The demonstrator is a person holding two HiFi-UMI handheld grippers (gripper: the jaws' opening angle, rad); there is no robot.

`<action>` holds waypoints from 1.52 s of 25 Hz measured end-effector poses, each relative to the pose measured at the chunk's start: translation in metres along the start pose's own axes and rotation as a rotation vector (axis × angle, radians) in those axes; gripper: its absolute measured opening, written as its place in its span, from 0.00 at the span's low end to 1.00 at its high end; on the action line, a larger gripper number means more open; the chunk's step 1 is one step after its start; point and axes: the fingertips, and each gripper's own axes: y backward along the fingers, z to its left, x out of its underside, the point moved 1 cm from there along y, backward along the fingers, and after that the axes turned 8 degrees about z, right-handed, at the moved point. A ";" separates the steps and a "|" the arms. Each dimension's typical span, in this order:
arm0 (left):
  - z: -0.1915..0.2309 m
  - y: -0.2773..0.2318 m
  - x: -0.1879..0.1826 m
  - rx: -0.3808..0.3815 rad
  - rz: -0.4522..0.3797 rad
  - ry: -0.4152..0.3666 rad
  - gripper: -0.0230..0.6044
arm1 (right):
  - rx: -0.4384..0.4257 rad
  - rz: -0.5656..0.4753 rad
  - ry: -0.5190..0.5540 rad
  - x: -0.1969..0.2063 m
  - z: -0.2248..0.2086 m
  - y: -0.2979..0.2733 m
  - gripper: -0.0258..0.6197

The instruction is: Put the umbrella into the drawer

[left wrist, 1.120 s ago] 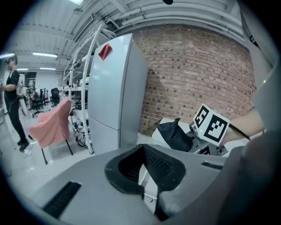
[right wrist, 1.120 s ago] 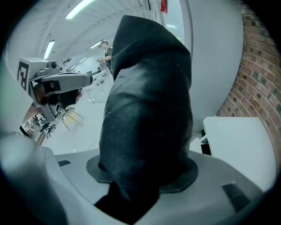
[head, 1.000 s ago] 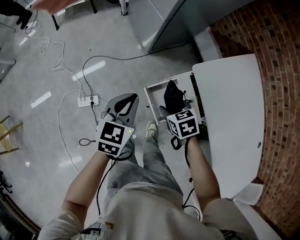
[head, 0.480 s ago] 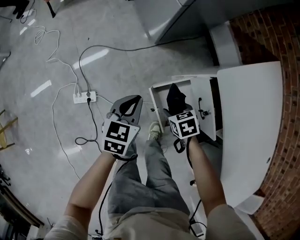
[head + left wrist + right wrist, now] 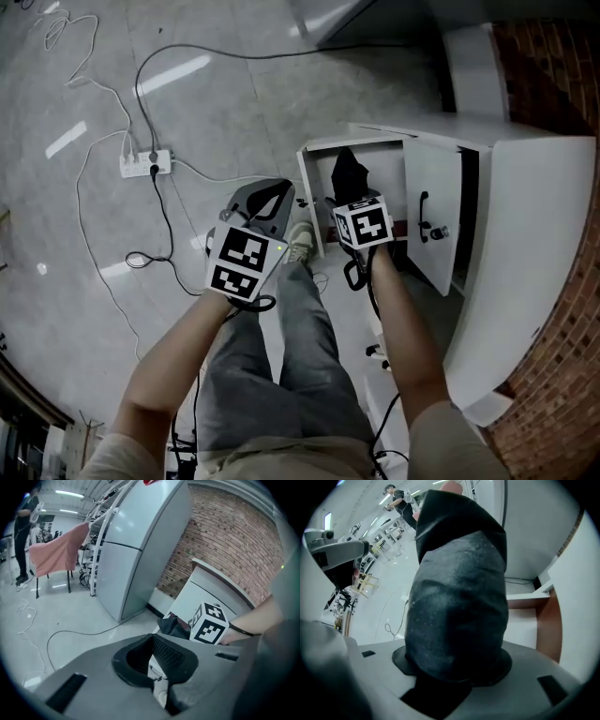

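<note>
A black folded umbrella (image 5: 349, 176) stands between the jaws of my right gripper (image 5: 352, 200), which is shut on it and points steeply down. It hangs over the open white drawer (image 5: 306, 184), pulled out from the low cabinet. In the right gripper view the umbrella (image 5: 459, 606) fills the middle, gripped at its near end by my right gripper (image 5: 457, 670), and the drawer's white inside (image 5: 525, 625) shows behind it. My left gripper (image 5: 265, 199) hangs just left of the drawer, shut with nothing in it. In its own view, my left gripper (image 5: 157, 670) has narrowed jaws.
A white cabinet door with a handle (image 5: 427, 225) stands open right of the drawer, under the white cabinet top (image 5: 534, 262). A power strip (image 5: 145, 164) and cables lie on the floor at left. My shoe (image 5: 300, 242) is beside the drawer. A grey refrigerator (image 5: 136, 550) stands further off.
Both grippers have sunk toward the drawer, the umbrella still in the right one. The drawer and the open cabinet door now show larger and nearer.
</note>
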 end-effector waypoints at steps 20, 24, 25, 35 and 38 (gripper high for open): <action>0.010 -0.101 0.089 0.048 0.103 0.075 0.05 | 0.019 0.294 -0.013 0.033 -0.044 -0.129 0.42; 0.007 -0.114 0.095 0.064 0.101 0.075 0.05 | -0.001 0.348 -0.022 0.036 -0.047 -0.145 0.43; 0.008 -0.117 0.097 0.067 0.103 0.072 0.05 | -0.015 0.362 -0.017 0.037 -0.046 -0.148 0.43; 0.013 -0.127 0.117 0.072 0.148 0.072 0.05 | -0.013 0.364 -0.041 0.043 -0.055 -0.168 0.46; 0.015 -0.130 0.118 0.074 0.145 0.095 0.05 | 0.000 0.353 -0.029 0.044 -0.057 -0.168 0.47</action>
